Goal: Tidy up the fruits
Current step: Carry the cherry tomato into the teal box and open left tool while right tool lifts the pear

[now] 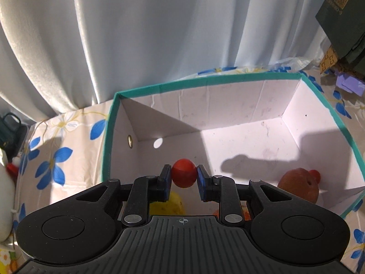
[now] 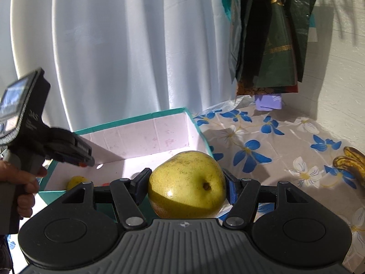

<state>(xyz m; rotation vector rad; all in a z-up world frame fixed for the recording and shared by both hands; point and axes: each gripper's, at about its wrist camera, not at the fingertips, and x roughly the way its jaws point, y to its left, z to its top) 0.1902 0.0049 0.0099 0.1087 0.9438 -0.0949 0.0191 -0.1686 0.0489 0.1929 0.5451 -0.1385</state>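
Floral tablecloth [image 1: 57,157], teal-rimmed box [image 1: 205,81], peach [image 1: 298,188] inside

Box [image 1: 228,81] middle floor free; orange fruit [image 1: 298,188] blocks right corner, yellow fruit [image 1: 167,205] near edge.

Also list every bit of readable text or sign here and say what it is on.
None reads in full.
Dark green package: gold characters and a QR code, too blurred.
Hanging dark bags: gold lettering, too small.
Left gripper body: white print, blurred and tilted.
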